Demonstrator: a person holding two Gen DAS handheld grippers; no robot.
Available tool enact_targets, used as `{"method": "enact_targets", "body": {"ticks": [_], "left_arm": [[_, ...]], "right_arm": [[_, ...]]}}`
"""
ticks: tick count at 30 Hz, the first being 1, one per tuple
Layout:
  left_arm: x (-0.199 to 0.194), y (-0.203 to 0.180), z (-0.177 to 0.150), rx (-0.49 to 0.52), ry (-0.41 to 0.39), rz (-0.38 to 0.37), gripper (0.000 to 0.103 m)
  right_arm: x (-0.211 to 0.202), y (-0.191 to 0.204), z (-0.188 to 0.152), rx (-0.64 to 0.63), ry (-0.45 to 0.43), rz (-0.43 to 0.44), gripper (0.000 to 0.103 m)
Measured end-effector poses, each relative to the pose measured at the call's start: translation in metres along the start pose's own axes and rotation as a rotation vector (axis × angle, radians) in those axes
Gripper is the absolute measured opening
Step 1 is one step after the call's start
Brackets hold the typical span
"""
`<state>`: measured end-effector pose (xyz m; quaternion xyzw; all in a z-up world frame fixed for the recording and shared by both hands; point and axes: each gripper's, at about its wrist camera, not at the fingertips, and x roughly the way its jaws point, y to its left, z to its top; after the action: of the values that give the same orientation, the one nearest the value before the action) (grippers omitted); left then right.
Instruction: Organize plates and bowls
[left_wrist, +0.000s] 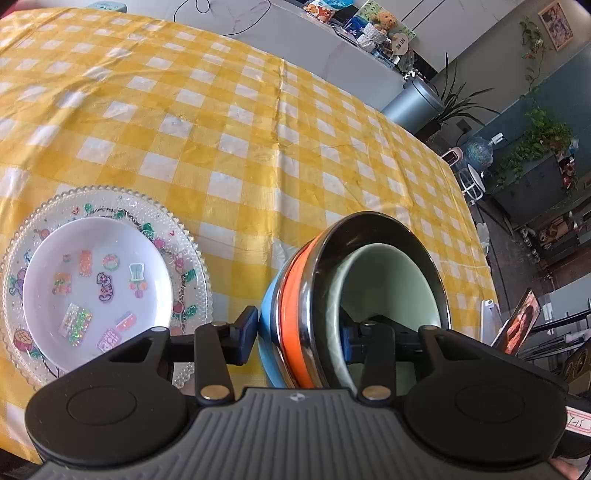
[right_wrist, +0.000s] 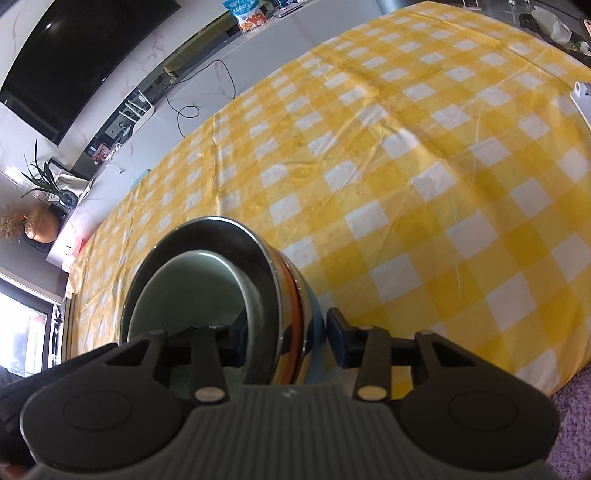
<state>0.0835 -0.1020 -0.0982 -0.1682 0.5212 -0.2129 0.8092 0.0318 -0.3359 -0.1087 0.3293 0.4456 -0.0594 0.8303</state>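
Yellow checked tablecloth (left_wrist: 258, 129); gripper bodies hide the nested bowls' (left_wrist: 354, 295) near rims.

Bright daylight, sharp focus, strong fisheye edge-warp.

The left gripper (left_wrist: 299, 334) is straddling the near wall of a stack of bowls (left_wrist: 354, 295) that is sitting nested on a yellow and white checked tablecloth (left_wrist: 258, 129). One finger is lying outside against the blue bowl (left_wrist: 267, 332) at the bottom of the stack, and the other is reaching inside the pale green bowl (left_wrist: 388, 280). Between them an orange bowl (left_wrist: 291, 302) and a shiny steel bowl (left_wrist: 369, 229) are showing their rims. Whether the pads are actually pressing on the wall is hard to tell. To the left, a white plate (left_wrist: 98, 284) dotted with stickers is resting on a larger clear glass plate (left_wrist: 110, 199) with a beaded edge, just beside the stack.
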Motion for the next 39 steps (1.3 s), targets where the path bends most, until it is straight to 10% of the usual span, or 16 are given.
{"method": "enact_targets", "body": {"ticks": [26, 39], "left_arm": [[-0.014, -0.018, 0.003, 0.113, -0.013, 0.061, 0.044], [-0.084, 0.018, 0.022, 0.042, -0.112, 0.097, 0.044]], "right_arm": [[-0.012, 0.006, 0.000, 0.036, 0.012, -0.003, 0.037], [-0.026, 0.075, -0.008, -0.053, 0.006, 0.081, 0.037]]}}
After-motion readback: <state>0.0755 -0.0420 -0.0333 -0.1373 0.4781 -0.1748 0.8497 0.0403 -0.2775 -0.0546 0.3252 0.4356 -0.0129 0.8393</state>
